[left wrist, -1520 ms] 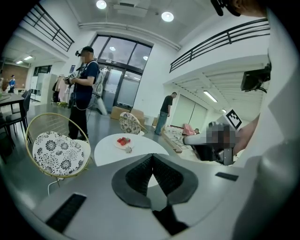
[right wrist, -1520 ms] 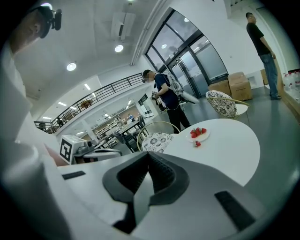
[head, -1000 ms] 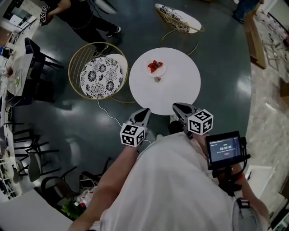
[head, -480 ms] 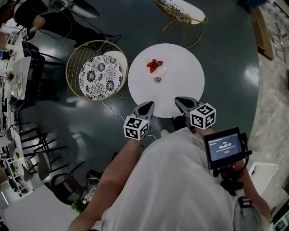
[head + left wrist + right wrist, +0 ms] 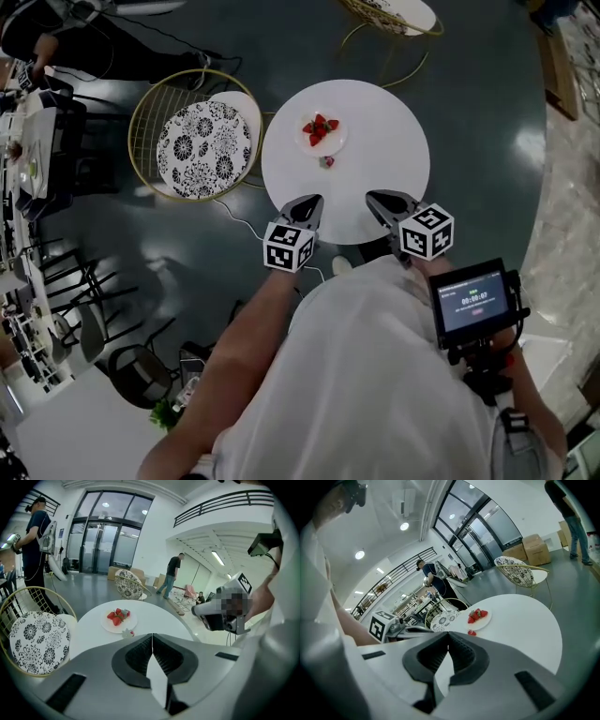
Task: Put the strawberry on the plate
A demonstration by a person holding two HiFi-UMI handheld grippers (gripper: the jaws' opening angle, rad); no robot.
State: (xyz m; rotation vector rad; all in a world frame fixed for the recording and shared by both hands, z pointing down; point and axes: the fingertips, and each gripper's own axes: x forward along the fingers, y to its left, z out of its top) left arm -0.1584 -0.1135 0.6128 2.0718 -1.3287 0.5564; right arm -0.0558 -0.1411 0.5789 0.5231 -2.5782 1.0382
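A round white table [image 5: 375, 122] carries a small white plate [image 5: 332, 142] with several strawberries on it. One loose strawberry [image 5: 326, 161] with its leafy cap lies on the tabletop just in front of the plate. My left gripper [image 5: 312, 201] hangs over the table's near edge, shut and empty. My right gripper [image 5: 374, 198] is beside it, also shut with nothing held. In the left gripper view the loose strawberry [image 5: 127, 633] lies just beyond the shut jaws, in front of the plate [image 5: 108, 624]. The right gripper view shows the loose strawberry [image 5: 472, 632] and the plate [image 5: 486, 619] ahead.
A gold wire chair with a black-and-white patterned cushion [image 5: 195, 148] stands left of the table. A second such chair [image 5: 394, 13] is beyond it. A cable [image 5: 234, 225] runs over the dark floor. A person [image 5: 37, 37] stands far left. A handheld screen [image 5: 473, 302] sits at right.
Both grippers have moved forward and down, from short of the table to over its near edge. The table and plate now sit closer in the head view.
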